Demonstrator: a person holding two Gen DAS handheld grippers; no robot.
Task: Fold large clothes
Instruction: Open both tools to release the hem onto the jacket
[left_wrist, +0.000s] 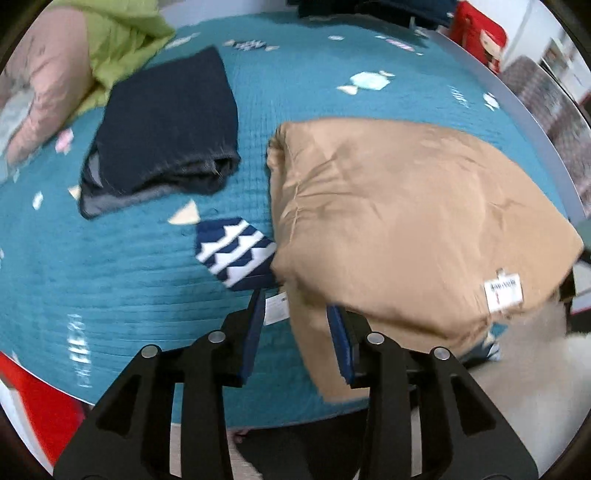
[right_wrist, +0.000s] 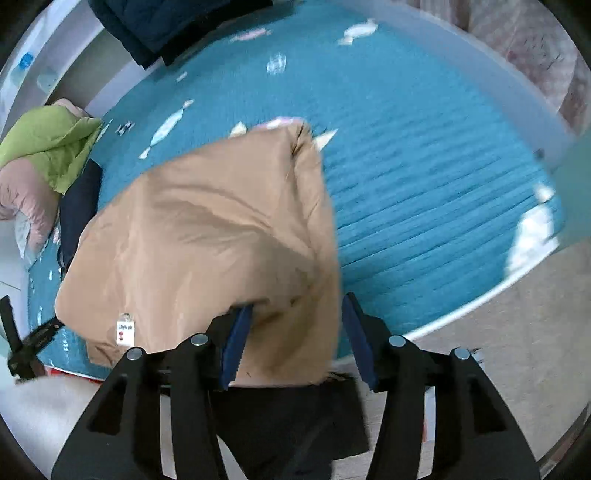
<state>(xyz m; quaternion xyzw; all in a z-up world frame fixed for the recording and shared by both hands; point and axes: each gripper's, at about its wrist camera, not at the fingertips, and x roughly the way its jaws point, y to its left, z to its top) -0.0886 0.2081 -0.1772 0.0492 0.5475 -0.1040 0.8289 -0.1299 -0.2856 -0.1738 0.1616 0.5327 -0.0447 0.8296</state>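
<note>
A large tan garment (left_wrist: 406, 218) lies folded on the teal quilted bed (left_wrist: 110, 266), with a white label near its front edge. My left gripper (left_wrist: 295, 321) is open at the garment's near left corner, and the cloth edge hangs between its blue pads. In the right wrist view the same tan garment (right_wrist: 207, 236) fills the centre. My right gripper (right_wrist: 299, 321) is open, with the garment's near right corner draped between its fingers. Neither pair of jaws presses the cloth.
A folded dark navy garment (left_wrist: 166, 125) lies at the back left, next to a green and pink pile (left_wrist: 74, 62). A navy-and-white patterned patch (left_wrist: 236, 251) shows beside the tan garment. Dark clothes (right_wrist: 162, 26) lie at the bed's far edge. The floor (right_wrist: 498, 325) is at right.
</note>
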